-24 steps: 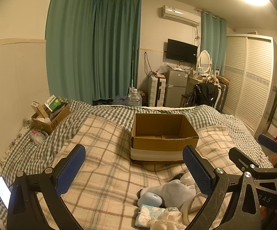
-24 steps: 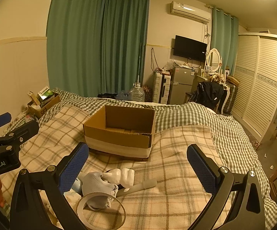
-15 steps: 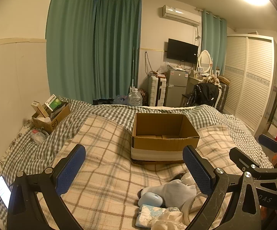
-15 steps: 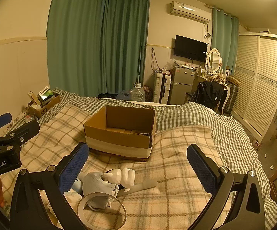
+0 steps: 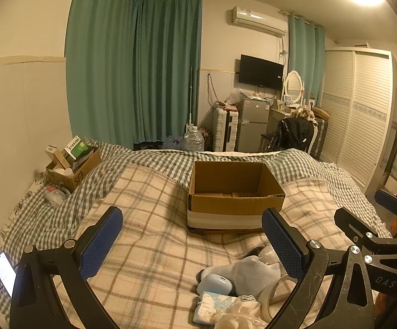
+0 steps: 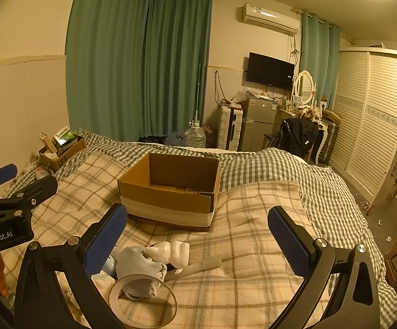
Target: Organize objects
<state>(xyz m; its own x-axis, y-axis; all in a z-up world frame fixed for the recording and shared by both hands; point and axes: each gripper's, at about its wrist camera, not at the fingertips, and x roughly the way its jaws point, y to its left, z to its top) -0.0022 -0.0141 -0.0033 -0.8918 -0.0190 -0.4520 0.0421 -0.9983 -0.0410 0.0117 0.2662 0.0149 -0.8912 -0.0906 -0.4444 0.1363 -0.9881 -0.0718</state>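
The open cardboard box [image 5: 235, 201] sits mid-bed on the plaid blanket [image 5: 154, 235], long side across the view, with bare blanket on both sides. Left gripper [image 5: 191, 242] and right gripper [image 6: 198, 235] hang spread wide, holding nothing, above the pile of small things: sock [image 6: 135, 263], tape ring [image 6: 143, 301]. Nothing has shifted since the earlier frames.

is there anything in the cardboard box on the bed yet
No, the cardboard box shows only its bare bottom flaps, and the glove lies outside it on the blanket.
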